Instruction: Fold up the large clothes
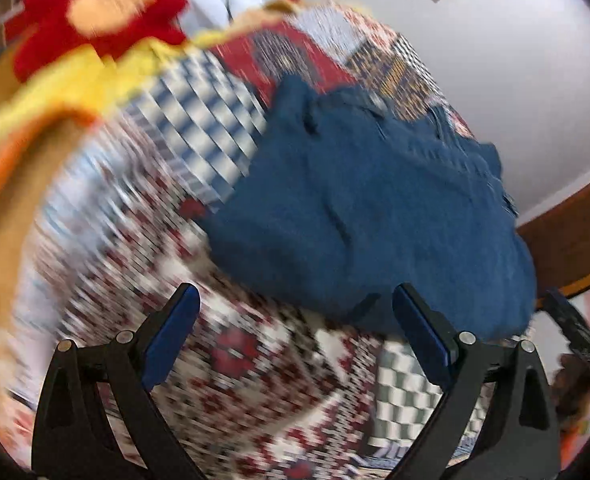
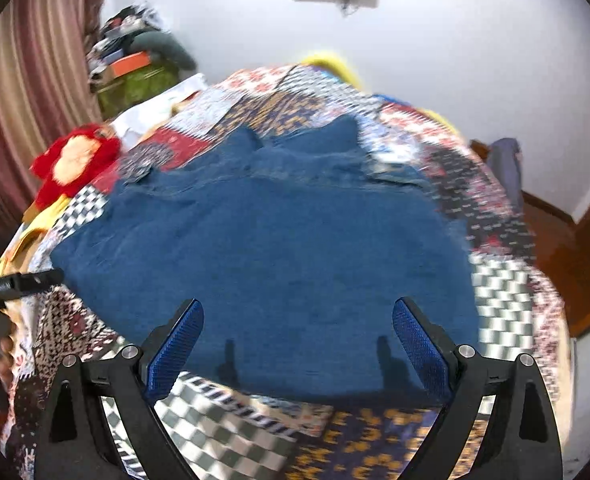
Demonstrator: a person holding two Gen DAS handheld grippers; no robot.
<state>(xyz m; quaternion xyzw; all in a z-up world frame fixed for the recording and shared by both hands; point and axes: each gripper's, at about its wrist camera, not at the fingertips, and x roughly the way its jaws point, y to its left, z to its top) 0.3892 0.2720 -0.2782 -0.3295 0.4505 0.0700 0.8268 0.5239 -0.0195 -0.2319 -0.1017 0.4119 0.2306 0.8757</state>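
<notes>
Both the right gripper (image 2: 298, 344) and left gripper (image 1: 295, 330) are spread and empty; that blue garment (image 2: 267, 240) on the patchwork quilt (image 2: 503, 280) looks thick, floppy denim, so I'd pinch its near hem corners.

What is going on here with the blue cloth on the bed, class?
A person holding a claw in each hand is working on a large blue garment that lies on a patchwork quilt. Both the left claw and the right claw are open and hold nothing. The right one faces the garment's near edge; the left one is off to its side, over the quilt. A red and yellow stuffed toy lies at the quilt's edge. The frames are motion-blurred.
</notes>
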